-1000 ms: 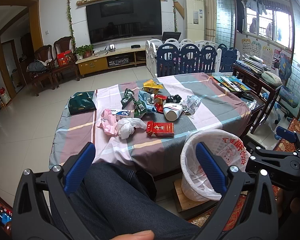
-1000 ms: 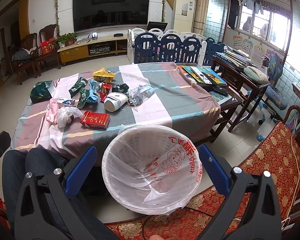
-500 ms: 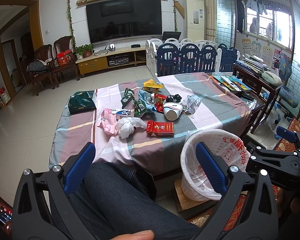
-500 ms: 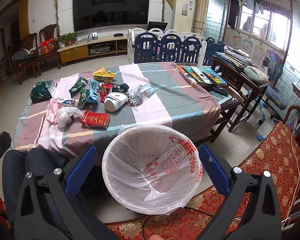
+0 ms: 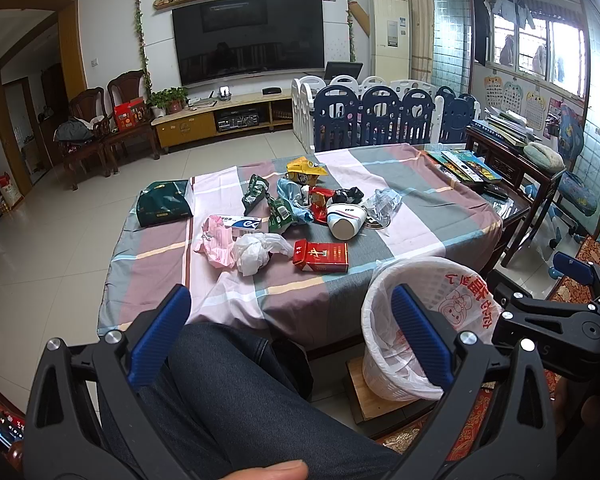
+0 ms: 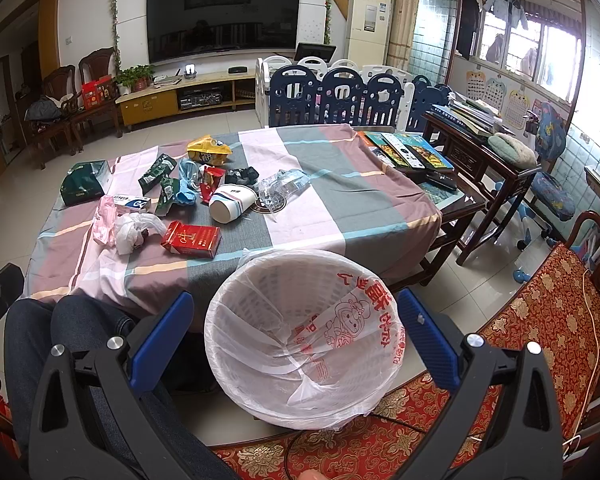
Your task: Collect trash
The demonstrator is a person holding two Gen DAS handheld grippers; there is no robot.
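Note:
Trash lies on the striped tablecloth (image 5: 420, 208): a red cigarette box (image 5: 321, 255), a crumpled white bag (image 5: 256, 251), a pink wrapper (image 5: 216, 240), a tipped paper cup (image 5: 346, 218), green packets (image 5: 278, 212), a yellow snack bag (image 5: 304, 170) and clear plastic (image 5: 382, 202). A white basket with a plastic liner (image 6: 304, 336) stands on the floor by the table's near edge. My left gripper (image 5: 290, 328) is open and empty above my lap. My right gripper (image 6: 294, 332) is open and empty above the basket.
My legs in dark jeans (image 5: 236, 392) sit below the left gripper. A dark green bag (image 5: 164, 202) lies at the table's far left, books (image 6: 408, 152) at its right. A wooden side table (image 6: 484, 160) and a red patterned cushion (image 6: 540, 320) stand to the right.

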